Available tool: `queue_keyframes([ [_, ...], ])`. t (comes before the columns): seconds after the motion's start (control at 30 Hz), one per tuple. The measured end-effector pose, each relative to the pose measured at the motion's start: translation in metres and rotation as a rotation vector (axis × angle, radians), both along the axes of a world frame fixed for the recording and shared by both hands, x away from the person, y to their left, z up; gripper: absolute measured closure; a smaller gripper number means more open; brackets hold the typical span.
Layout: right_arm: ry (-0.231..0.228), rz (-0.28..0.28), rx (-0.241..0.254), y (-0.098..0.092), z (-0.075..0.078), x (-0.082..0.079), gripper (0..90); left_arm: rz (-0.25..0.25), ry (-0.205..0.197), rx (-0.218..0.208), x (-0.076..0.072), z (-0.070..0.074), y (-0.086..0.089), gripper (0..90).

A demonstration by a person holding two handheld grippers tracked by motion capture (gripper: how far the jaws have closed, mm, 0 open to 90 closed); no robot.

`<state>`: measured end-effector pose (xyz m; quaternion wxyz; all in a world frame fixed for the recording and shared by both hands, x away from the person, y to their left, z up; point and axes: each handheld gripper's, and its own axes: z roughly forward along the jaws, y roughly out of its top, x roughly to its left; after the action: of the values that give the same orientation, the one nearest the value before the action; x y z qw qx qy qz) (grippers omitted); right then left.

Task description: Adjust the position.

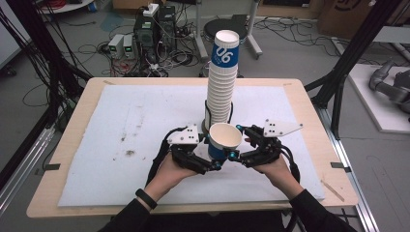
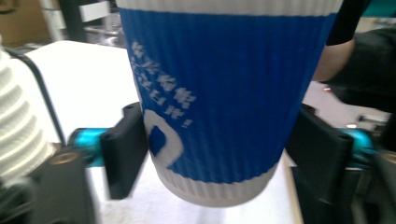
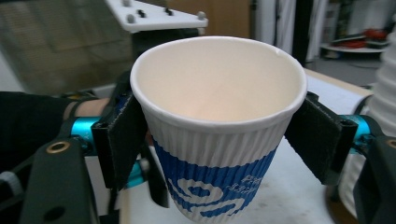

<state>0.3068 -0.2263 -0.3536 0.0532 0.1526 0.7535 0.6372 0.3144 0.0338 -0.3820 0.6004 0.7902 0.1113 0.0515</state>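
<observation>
From the high view, a blue-and-white ribbed paper cup [image 1: 224,141] hangs above the white-covered worktop [image 1: 121,145], just before a tall stack of paper cups [image 1: 221,82], between left tongs [image 1: 205,157] and right tongs [image 1: 241,145].

The left gripper view has its jaws clamped low on the cup's blue band.

The right gripper view has its jaws pressing just under the rim. Light, easily crushed; I judge the stiffer rim the safest hold.

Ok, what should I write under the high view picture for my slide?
Two grippers, left and right, hold one paper cup before a tall cup stack on a white mat.
</observation>
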Motion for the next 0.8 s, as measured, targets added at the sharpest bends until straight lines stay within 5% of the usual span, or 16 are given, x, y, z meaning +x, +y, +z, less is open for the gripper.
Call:
queue_keyframes([
  [0.23, -0.014, -0.022, -0.034, 0.0006, 0.0019, -0.0008, 24.2, 0.025, -0.027, -0.015, -0.0037, 0.007, -0.0033, 17.5],
  [0.8, -0.002, 0.01, -0.04, 0.0067, 0.0008, -0.0031, 21.2, -0.025, 0.005, -0.054, 0.0002, 0.0074, -0.0016, 25.0],
])
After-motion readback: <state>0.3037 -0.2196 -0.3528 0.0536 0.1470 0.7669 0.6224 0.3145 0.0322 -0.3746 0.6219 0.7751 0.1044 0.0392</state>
